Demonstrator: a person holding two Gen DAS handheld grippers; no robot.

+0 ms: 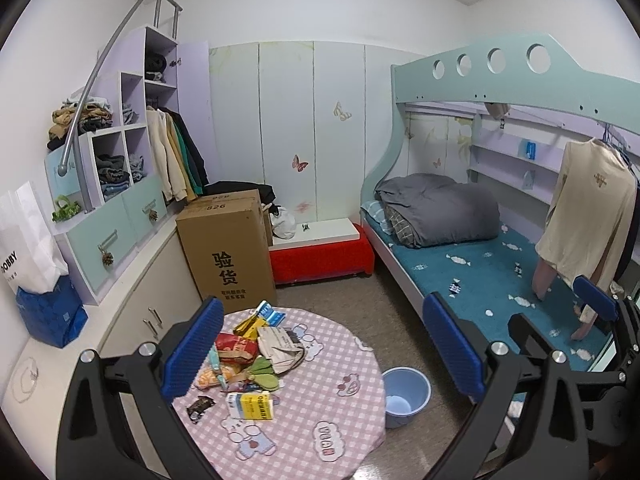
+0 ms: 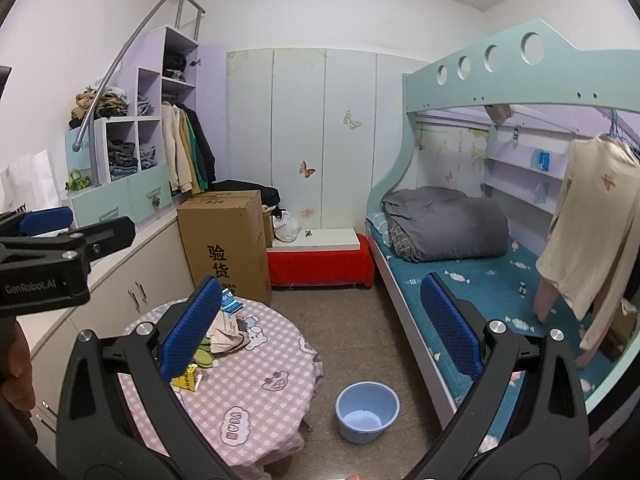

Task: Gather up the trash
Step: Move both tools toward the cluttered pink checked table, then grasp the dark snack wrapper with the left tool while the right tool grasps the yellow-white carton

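trash pile: crumpled wrappers, paper, a yellow carton, heaped on the round checked table | bucket: pale blue, on the floor just beside the table | left gripper: spread wide, nothing held | right gripper: spread wide, nothing held | hidden: pile largely blocked by a finger in the right view; small dark wrapper possibly foil

one bucket, one cardboard box
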